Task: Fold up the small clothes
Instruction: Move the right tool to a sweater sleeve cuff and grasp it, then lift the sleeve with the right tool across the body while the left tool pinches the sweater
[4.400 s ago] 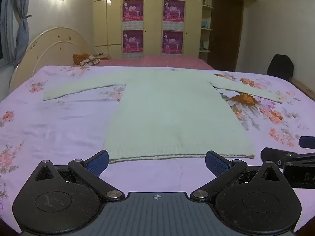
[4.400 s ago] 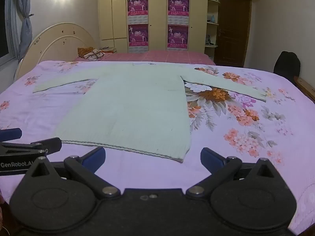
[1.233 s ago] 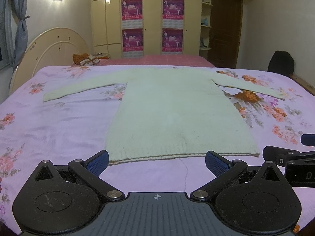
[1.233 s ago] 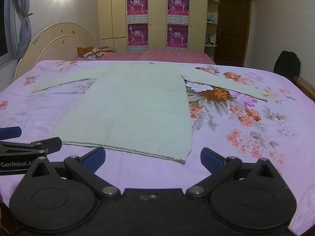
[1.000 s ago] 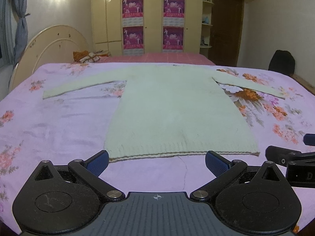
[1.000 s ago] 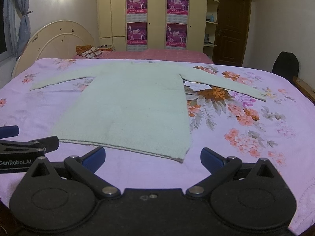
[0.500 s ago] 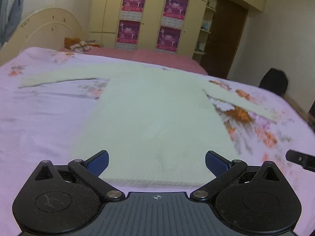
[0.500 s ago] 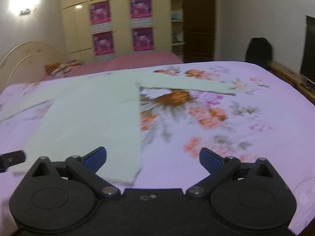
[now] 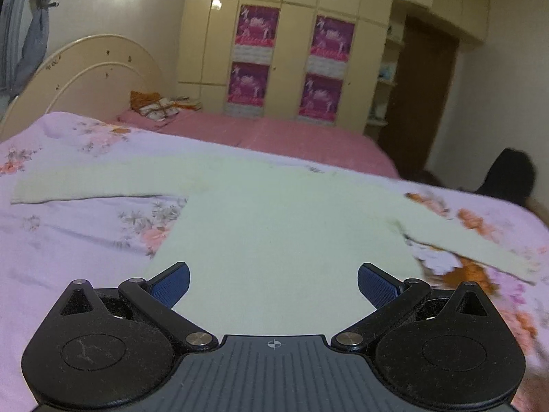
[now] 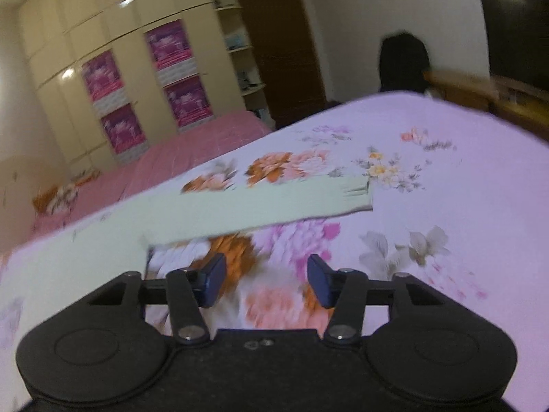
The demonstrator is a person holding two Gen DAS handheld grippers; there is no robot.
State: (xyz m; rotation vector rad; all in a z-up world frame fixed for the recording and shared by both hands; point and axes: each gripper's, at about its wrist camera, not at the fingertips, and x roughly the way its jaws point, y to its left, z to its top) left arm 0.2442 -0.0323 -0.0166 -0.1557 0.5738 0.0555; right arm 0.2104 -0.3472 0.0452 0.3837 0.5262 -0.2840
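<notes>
The sweater [image 9: 281, 226] is a pale mint green all over, lying on a lilac bedspread [image 9: 68, 240] printed with orange, pink and white flowers and grey-green leaves. Behind it the further bed cover [image 9: 274, 137] is plain salmon pink, the wardrobe [image 9: 291, 34] glossy cream with magenta posters [image 9: 254, 27] on its doors, and the headboard [image 9: 85, 75] cream. Both grippers are black with dark blue pads [image 10: 212, 281], and the door [image 9: 425, 103] is dark brown.
</notes>
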